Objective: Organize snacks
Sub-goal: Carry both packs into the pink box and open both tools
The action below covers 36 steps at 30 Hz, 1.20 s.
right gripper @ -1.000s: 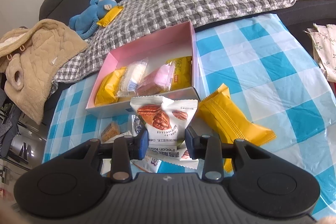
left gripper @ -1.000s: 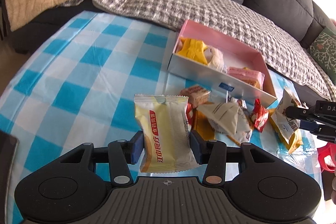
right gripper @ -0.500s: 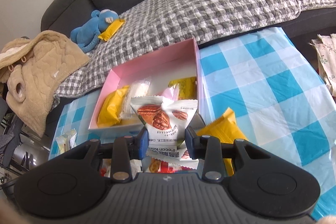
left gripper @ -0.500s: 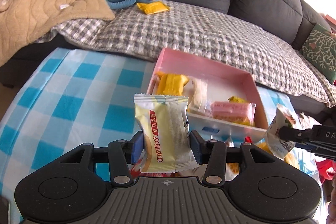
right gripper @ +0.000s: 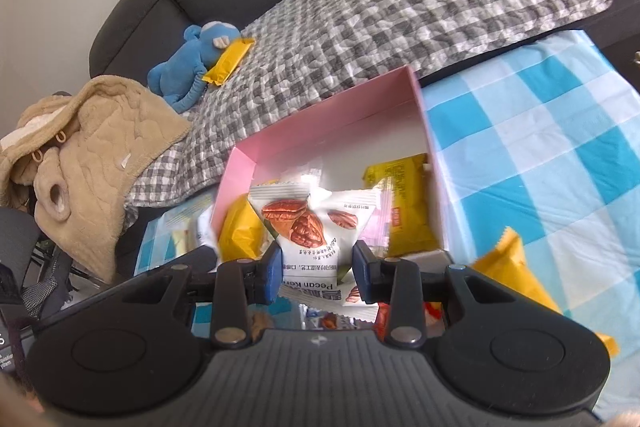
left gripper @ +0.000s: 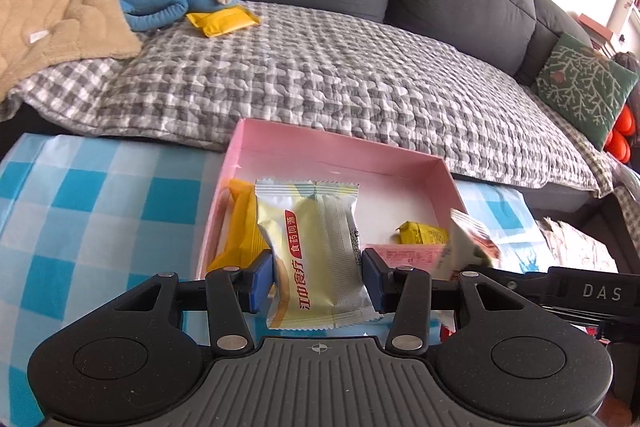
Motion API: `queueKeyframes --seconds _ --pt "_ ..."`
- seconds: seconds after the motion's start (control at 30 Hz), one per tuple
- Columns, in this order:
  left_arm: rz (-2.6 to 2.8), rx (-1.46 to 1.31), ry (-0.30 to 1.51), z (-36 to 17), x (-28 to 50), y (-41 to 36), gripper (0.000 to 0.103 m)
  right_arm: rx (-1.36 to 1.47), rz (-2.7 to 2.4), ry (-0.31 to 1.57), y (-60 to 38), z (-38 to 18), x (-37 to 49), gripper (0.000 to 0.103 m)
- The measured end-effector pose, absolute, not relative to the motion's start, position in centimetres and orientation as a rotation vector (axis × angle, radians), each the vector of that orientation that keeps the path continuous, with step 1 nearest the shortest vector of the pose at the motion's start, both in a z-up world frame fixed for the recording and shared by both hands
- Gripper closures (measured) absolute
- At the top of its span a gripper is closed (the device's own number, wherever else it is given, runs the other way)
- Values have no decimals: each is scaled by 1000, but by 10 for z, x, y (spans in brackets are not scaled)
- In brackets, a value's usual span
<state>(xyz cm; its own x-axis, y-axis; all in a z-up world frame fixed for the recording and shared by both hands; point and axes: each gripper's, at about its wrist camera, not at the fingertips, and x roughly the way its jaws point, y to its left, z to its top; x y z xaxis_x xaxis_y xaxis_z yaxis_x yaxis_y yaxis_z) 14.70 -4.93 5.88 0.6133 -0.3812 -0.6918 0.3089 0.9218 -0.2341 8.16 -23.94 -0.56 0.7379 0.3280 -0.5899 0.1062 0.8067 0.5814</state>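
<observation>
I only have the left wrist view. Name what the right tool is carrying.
Observer: The right tool is shut on a white pecan packet printed with brown nuts.
Operator: Tell me what lies outside the pink box on its right.
Observer: An orange packet lies on the checked cloth, beside the right wall of the pink box.
Operator: Report where the pecan packet hangs.
Observer: In the right wrist view it hangs over the box's near edge, in front of the snacks already inside.
</observation>
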Motion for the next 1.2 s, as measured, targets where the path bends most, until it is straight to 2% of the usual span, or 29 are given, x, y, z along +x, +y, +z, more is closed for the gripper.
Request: queueKeyframes --seconds 0.4,0.63,0.73,0.83,1.2 --pt "-424 -58 858 32 184 -64 58 634 131 749 -221 -23 128 70" --pt "-412 -59 832 32 189 -67 59 600 43 678 -228 -18 127 67" --pt "-410 -69 824 35 190 -59 56 630 34 668 -239 -16 120 63" --pt "-391 -148 806 45 191 -44 47 657 32 642 -244 -7 114 60" --pt "-328 -189 842 58 175 -21 45 642 22 606 -247 24 93 57"
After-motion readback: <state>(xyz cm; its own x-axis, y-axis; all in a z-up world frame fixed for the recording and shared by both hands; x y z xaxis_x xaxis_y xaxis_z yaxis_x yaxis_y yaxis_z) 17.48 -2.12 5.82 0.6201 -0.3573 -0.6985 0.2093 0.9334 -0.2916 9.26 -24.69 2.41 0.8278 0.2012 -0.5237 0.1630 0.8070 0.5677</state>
